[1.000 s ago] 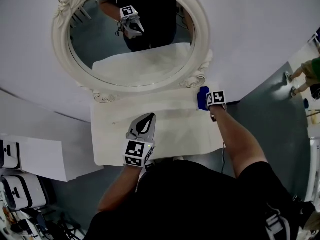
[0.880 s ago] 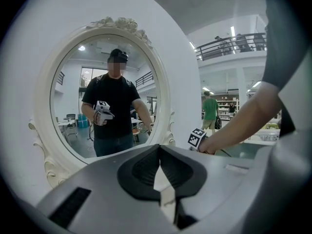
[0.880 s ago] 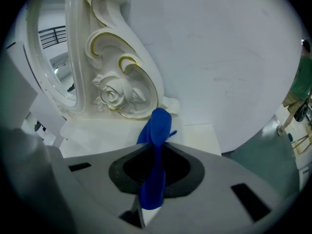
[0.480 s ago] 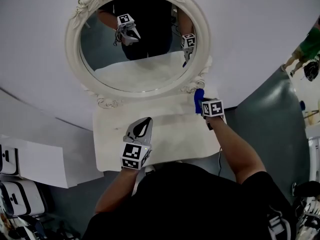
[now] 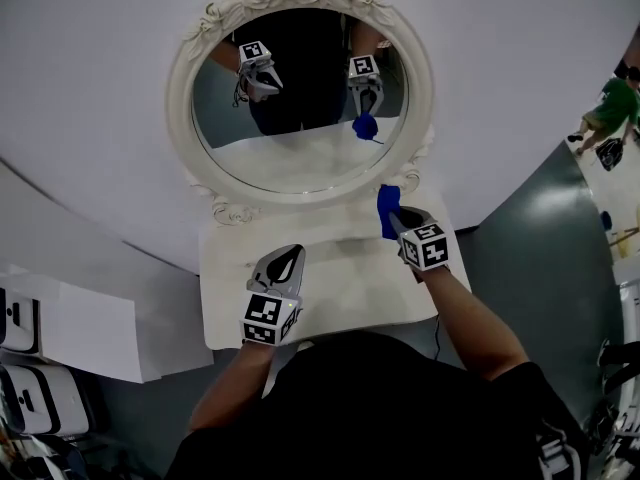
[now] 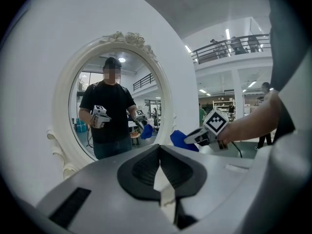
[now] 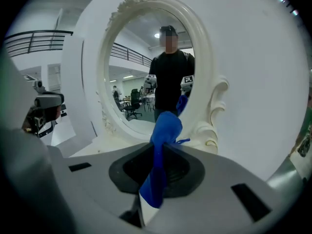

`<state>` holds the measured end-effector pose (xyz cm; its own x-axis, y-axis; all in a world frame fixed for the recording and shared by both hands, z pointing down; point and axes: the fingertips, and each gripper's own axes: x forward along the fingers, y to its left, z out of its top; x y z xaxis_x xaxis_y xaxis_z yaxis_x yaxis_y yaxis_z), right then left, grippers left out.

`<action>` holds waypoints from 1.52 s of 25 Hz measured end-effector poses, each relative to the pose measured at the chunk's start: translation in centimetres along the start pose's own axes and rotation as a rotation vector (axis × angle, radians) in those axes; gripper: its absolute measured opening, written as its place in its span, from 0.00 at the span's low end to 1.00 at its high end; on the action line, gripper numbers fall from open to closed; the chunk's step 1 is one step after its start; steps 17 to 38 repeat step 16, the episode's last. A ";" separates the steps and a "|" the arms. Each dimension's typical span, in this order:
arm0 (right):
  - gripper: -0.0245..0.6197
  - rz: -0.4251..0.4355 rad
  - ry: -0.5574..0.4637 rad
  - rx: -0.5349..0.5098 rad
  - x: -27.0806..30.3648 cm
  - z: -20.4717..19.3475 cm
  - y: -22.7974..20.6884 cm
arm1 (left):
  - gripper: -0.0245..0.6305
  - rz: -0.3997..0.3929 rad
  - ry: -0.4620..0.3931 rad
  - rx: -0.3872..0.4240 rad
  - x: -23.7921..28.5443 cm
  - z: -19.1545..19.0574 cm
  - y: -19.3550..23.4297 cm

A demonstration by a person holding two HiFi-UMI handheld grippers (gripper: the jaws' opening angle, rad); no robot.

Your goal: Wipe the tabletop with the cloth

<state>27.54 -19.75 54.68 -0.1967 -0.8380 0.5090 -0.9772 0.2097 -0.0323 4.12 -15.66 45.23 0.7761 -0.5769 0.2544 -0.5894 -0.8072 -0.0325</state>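
The right gripper [image 5: 394,220] has its jaws clamped on the blue cloth [image 5: 387,208]. In the right gripper view the cloth [image 7: 164,130] stands up from between the closed jaws of this gripper [image 7: 158,156] as a bunched strip, and its top end is ahead of the jaw tips. Just ahead of it is the lower right part of the white oval mirror [image 7: 203,82]. I cannot tell if the cloth touches the white tabletop [image 5: 345,280] or is a little above it. Compared with one second ago, this gripper has moved away from the back right corner of the tabletop and more toward the middle, so the cloth is now in front of the mirror frame [image 5: 181,93] and not at the table edge. Its reflection [image 5: 365,108] with the blue cloth now shows fully in the glass; one second ago it was not there. The left gripper [image 5: 291,253] has its jaws together with nothing between them, as the left gripper view [image 6: 160,156] shows. It remains over the front left part of the tabletop, well apart from the right gripper [image 6: 204,134] and the cloth [image 6: 181,139], which are ahead of it and to its right.
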 end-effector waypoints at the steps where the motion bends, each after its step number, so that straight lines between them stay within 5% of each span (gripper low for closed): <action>1: 0.10 0.005 -0.022 -0.012 -0.4 0.8 0.9 | 0.05 0.002 -0.002 -0.001 -0.3 0.0 0.2; 16: 0.10 0.046 -0.261 -0.119 -5.4 6.9 9.6 | 0.05 -0.011 -0.019 -0.015 -3.0 0.0 1.2; 38: 0.10 0.046 -0.261 -0.119 -5.4 6.9 9.6 | 0.05 -0.011 -0.019 -0.015 -3.0 0.0 1.2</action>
